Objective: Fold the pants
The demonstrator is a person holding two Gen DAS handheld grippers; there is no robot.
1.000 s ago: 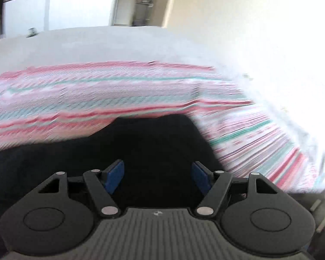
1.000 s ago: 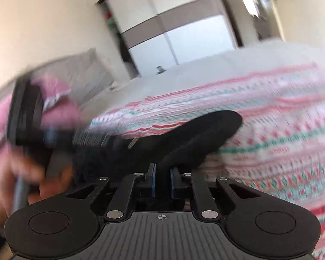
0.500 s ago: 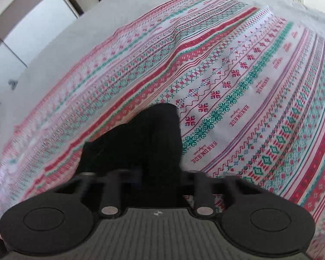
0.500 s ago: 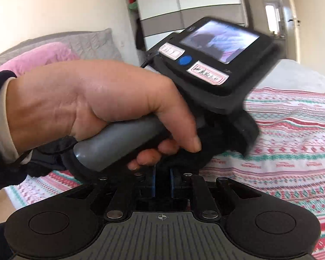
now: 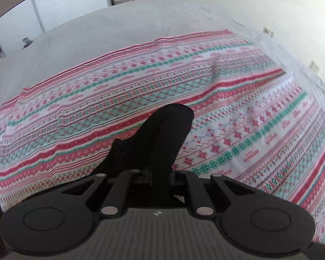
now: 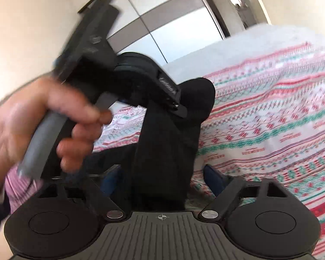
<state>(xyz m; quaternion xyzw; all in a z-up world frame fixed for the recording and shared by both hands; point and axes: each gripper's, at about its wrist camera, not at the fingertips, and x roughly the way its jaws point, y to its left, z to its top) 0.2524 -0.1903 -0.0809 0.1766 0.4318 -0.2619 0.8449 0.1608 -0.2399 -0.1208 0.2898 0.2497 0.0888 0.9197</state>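
The left gripper [image 5: 160, 173] has its jaws drawn together and clamped on the black pants [image 5: 169, 134]. The cloth rises from between them and stands up just ahead as a rounded fold. Under and beyond that fold, on both sides of the gripper, lies a red, green and white patterned cover [image 5: 249, 130]. Farther ahead comes a plain grey bedspread [image 5: 119, 32], then the white and grey wardrobe doors [image 5: 54, 10] at the far left.

The right gripper [image 6: 162, 178] stands with its jaws apart. Its blue pads [image 6: 213, 178] sit on either side of the pants [image 6: 162, 156] without pressing them, and a band of black cloth runs straight forward through the gap. Just ahead and slightly up, the left gripper [image 6: 177, 106] bites the same cloth near its raised top. To the left of that, a person's left hand [image 6: 54, 119], blurred, wraps the grey handle. The patterned cover [image 6: 270, 119] spreads ahead and to the right of the right gripper. The wardrobe [image 6: 173, 21] stands farthest off.
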